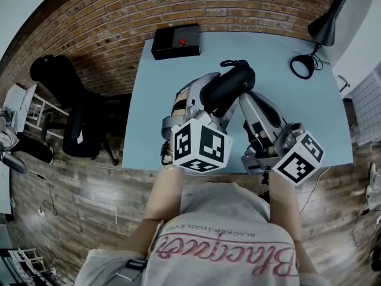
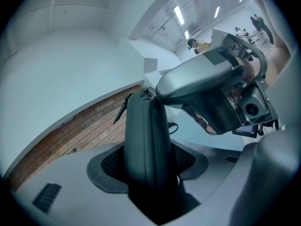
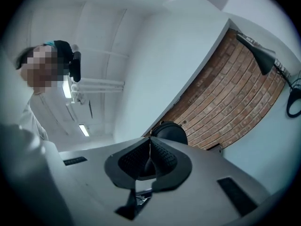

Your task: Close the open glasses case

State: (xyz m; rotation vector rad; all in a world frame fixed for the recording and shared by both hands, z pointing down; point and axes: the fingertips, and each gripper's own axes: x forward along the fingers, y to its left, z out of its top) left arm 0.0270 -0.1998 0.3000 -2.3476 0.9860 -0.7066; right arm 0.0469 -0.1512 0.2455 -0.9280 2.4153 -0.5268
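The black zip glasses case (image 1: pixel 231 83) hangs in the air above the light blue table (image 1: pixel 159 100), and its two halves look pressed together. My left gripper (image 1: pixel 219 97) is shut on it. In the left gripper view the case (image 2: pixel 146 140) stands upright between the pads and fills the gap. My right gripper (image 1: pixel 246 97) sits just right of the case, and its grey body (image 2: pixel 211 91) shows in that view too. In the right gripper view the right gripper (image 3: pixel 150 159) has its pads pressed together. A thin sliver shows at their tips, and I cannot tell what it is. A black rounded shape (image 3: pixel 169 132) lies just beyond them.
A black box with a red button (image 1: pixel 175 41) sits at the table's far left corner. A black desk lamp (image 1: pixel 325 24) with a coiled cable (image 1: pixel 302 66) stands at the far right. A black office chair (image 1: pixel 66 103) is on the floor to the left. The brick wall (image 1: pixel 178 5) runs behind.
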